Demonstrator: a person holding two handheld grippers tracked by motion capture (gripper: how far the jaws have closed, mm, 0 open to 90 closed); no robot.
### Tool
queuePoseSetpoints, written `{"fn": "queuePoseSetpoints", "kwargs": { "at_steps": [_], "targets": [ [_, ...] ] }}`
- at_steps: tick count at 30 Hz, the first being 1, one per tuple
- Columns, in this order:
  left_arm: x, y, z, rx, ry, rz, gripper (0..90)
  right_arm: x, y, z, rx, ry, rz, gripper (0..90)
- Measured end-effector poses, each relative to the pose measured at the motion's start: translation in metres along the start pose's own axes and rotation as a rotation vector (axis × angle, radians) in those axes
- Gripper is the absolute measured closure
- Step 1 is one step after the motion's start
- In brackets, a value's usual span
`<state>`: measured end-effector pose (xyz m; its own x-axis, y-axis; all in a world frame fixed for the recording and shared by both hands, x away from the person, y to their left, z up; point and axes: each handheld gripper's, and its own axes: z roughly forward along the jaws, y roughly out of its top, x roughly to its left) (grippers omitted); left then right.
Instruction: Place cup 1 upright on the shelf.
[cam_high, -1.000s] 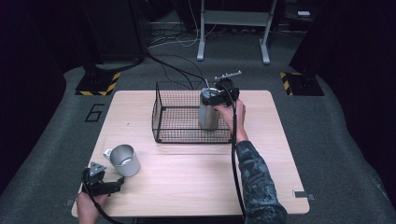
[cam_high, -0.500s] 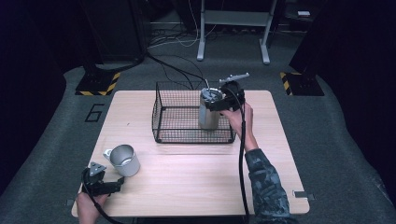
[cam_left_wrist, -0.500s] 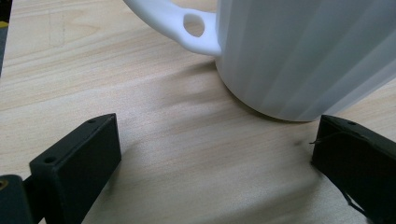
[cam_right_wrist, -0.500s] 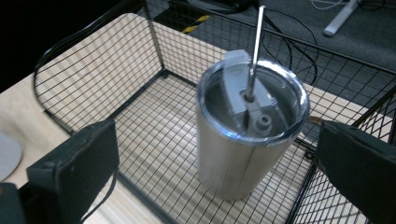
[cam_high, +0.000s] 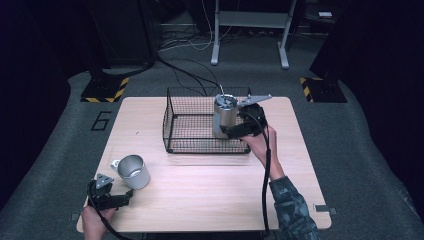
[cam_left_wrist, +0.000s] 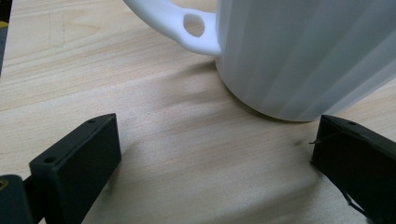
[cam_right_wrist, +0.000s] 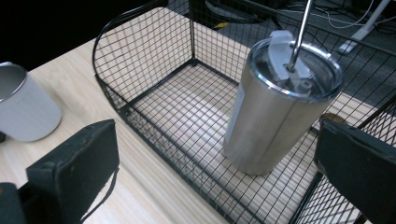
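A steel tumbler (cam_high: 225, 116) with a clear lid and a metal straw stands upright in the right end of a black wire basket (cam_high: 192, 142). My right gripper (cam_high: 231, 131) hovers at the basket's near right side, open. In the right gripper view its jaws stand wide apart, with the tumbler (cam_right_wrist: 275, 112) ahead and untouched inside the basket (cam_right_wrist: 154, 60). A white mug (cam_high: 132, 171) with a steel rim sits at the table's front left. Just in front of it my left gripper (cam_high: 125, 199) is open. In the left gripper view the mug (cam_left_wrist: 303, 51) stands just beyond the jaws, handle to the left.
The wooden table (cam_high: 210, 200) has bare room across its middle and right. The left part of the basket holds nothing. On the dark floor behind lie cables, a metal stand (cam_high: 250, 30) and hazard-striped bases (cam_high: 102, 90). The mug (cam_right_wrist: 23, 112) shows left of the basket.
My right gripper has drawn back and down from the tumbler's top toward the near side of the basket. The tumbler stayed in place. The left gripper and mug have not moved.
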<state>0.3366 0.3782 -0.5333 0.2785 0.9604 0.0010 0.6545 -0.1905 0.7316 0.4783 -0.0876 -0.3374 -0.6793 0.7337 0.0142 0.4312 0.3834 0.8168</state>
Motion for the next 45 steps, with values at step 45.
{"fn": "queuePoseSetpoints", "kwargs": {
  "at_steps": [45],
  "targets": [
    [0.0,0.0,0.0,0.004,-0.001,-0.001,1.0,-0.005,-0.207,-0.006,0.106,-0.044,0.162,0.0]
  ]
}}
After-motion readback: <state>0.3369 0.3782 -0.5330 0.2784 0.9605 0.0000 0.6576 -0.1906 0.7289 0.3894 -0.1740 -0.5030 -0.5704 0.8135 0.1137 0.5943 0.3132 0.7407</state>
